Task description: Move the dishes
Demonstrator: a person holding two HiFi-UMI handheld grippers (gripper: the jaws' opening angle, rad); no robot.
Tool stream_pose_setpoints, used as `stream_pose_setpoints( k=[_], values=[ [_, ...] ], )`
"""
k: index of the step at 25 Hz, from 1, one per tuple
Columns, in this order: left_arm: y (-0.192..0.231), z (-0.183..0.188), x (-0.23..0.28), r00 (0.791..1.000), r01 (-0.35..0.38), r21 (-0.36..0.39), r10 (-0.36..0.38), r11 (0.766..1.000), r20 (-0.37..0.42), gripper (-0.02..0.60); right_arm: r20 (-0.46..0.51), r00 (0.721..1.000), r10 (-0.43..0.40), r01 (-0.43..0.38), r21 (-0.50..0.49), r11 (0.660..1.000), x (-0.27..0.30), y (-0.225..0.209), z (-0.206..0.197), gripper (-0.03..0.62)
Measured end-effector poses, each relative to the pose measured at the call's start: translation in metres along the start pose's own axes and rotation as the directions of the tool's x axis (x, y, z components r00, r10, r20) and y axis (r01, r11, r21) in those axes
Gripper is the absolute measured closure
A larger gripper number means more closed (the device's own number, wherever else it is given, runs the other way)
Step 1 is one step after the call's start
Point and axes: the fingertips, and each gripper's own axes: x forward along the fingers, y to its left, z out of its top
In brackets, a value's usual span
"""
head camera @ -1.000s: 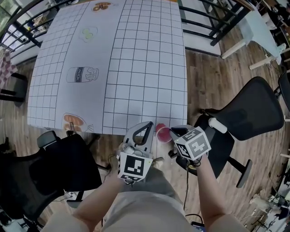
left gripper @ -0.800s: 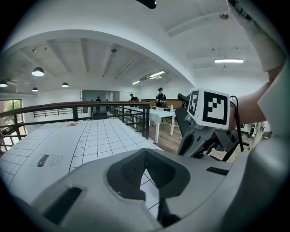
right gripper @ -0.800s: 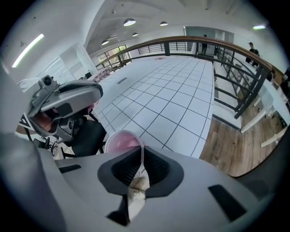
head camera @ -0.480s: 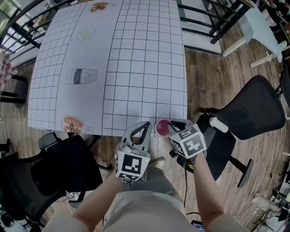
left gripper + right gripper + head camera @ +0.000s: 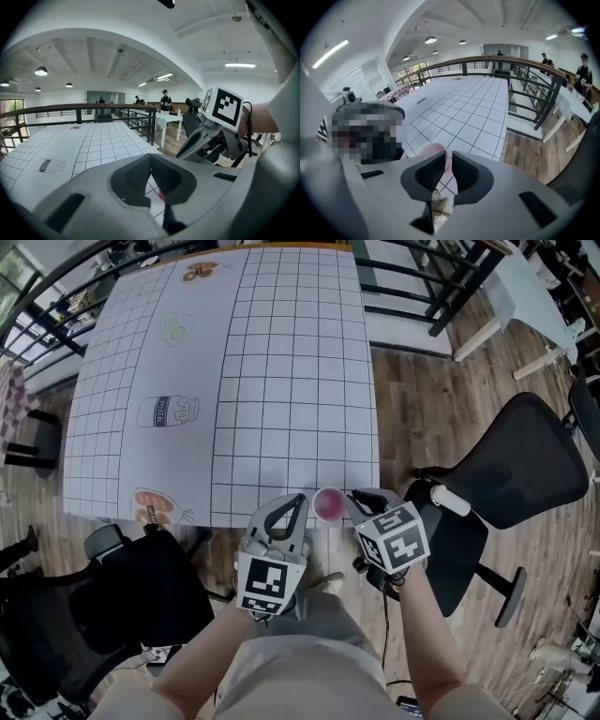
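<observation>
Right tongs (image 5: pixel 449 158) pinch rim of round pink bowl (image 5: pixel 327 505), near edge of grid-printed table (image 5: pixel 281 381) | bowl partly hidden behind them | left tongs (image 5: pixel 150 156) closed, empty

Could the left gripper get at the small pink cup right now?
Probably yes: the left gripper sits just beside the small pink cup, nothing between, though its jaws are together and the right gripper clamps the rim.

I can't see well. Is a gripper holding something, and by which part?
The right gripper pinches the pink cup by its rim. The left gripper is shut, with nothing in it.
</observation>
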Motion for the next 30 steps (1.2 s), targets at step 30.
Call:
stream_pose_setpoints(
  k=[30],
  values=[
    [-0.172,0.234,-0.063,0.869,0.345,0.210,-0.396,0.915,0.298,0.568,0.724,0.520,-0.454,0.400,0.264,0.878,-0.367,0.013,0.045,0.562]
  ],
)
